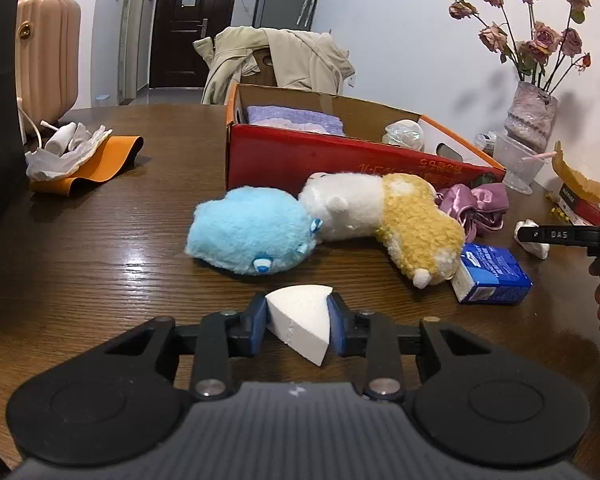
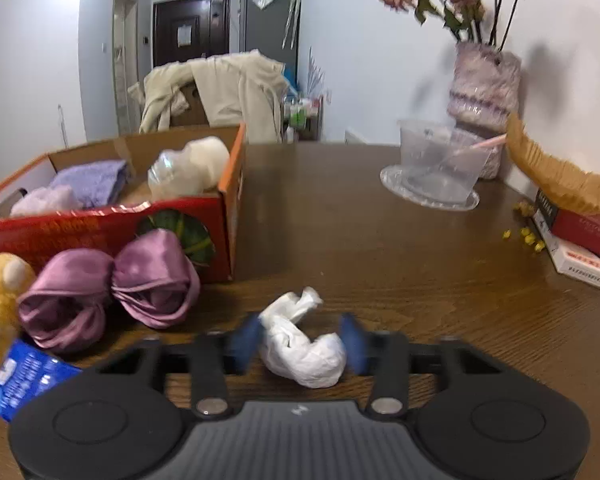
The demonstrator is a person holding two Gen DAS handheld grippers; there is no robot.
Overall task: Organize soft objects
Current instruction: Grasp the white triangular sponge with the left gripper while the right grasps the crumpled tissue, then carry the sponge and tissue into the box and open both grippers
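Currently left gripper (image 1: 298,322) fingers clamped a white foam wedge (image 1: 300,320) above the worktop (image 1: 100,248), blue plush (image 1: 248,236) ahead. Right gripper (image 2: 300,344) fingers straddled a crumpled white tissue (image 2: 300,344) lying on the worktop; grip unclear, blurred.

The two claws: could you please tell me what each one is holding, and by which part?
The left claw grips a white sponge wedge by its flat sides. The right claw straddles a crumpled tissue; blur hides whether it grips.
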